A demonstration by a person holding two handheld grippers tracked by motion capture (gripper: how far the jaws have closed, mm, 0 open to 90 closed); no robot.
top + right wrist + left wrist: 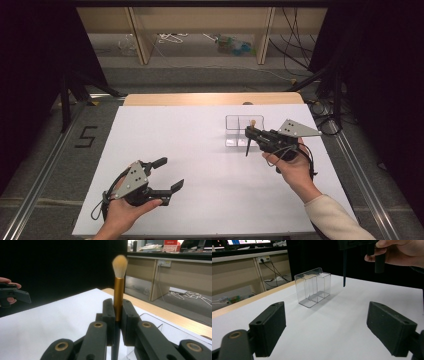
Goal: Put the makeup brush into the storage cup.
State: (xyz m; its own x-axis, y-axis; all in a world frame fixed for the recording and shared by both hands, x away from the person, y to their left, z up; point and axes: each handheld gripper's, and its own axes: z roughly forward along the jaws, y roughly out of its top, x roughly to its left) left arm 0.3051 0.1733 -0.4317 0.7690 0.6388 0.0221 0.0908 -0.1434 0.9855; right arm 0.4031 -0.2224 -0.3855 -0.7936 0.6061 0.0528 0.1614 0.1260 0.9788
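Observation:
A makeup brush (119, 290) with a gold ferrule, pale bristles and a dark handle stands upright, pinched between the jaws of my right gripper (118, 315). In the high view that right gripper (248, 132) hovers just in front of a clear divided plastic box (244, 131), and the brush handle (247, 146) hangs down over the white tabletop (200, 150). My left gripper (170, 174) rests at the near left, wide open with nothing between its fingers. In the left gripper view the left gripper (329, 328) faces the clear box (313, 287) and the hanging brush handle (344, 267).
A wooden table edge (210, 98) runs behind the white sheet. Beyond it are shelf legs and loose cables on the floor (175, 37). A "5" mark (86, 136) is on the floor at the left, beside metal rails.

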